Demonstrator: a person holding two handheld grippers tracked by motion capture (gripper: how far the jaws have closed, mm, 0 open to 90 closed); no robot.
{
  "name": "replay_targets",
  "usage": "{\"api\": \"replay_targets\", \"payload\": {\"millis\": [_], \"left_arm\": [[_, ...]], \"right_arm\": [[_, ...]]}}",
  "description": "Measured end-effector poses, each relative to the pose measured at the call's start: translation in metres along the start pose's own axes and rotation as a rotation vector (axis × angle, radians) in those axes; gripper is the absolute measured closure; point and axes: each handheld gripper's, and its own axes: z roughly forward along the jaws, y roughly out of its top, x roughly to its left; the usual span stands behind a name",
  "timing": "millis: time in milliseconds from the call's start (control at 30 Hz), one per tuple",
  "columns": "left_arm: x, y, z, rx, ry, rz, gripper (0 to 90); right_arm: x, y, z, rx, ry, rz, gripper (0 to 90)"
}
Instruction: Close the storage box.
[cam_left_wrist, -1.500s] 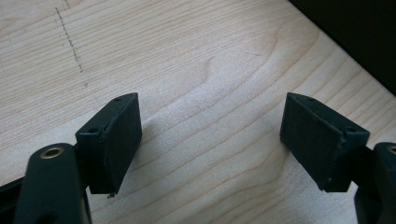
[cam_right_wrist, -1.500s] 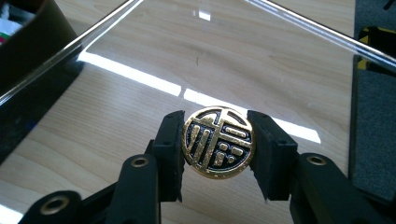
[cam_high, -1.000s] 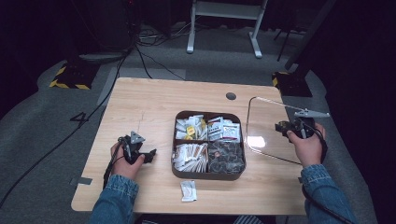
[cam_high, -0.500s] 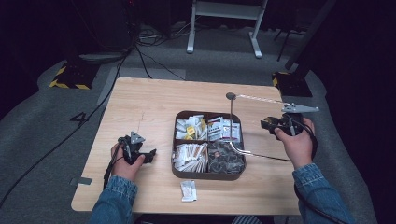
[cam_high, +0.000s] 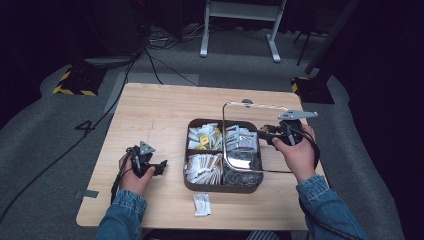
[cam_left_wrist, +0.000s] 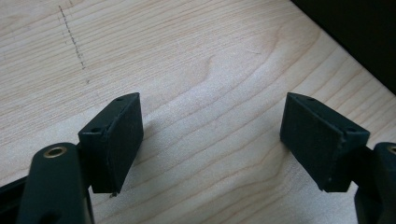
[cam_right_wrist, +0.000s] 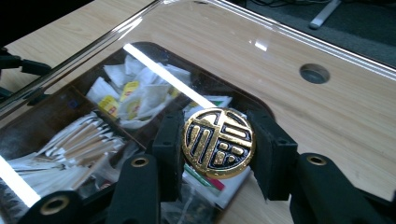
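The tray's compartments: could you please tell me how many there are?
4 in the tray: far left, far right, near left, near right. The clear lid partly obscures the right pair.

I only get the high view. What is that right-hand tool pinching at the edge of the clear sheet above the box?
Observer: A round gold knob with a raised black pattern. The right gripper has one pad pressed on each side of it.
Operator: So what is the sheet?
Observer: A see-through lid, and the knob is its handle. Through it the right gripper view shows paper sachets lying in the box.
Operator: Is the left tool holding anything?
Observer: No. The left gripper has its jaws wide apart, with bare wooden table between them.
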Motion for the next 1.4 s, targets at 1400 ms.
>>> {"api": "replay_targets", "payload": {"millis": [1400], "left_arm": [[0.0, 0.0, 0.0, 0.0, -0.002, 0.0, 21.6]], "right_arm": [[0.073, -0.009, 0.082, 0.046, 0.045, -0.003, 58.9]]}}
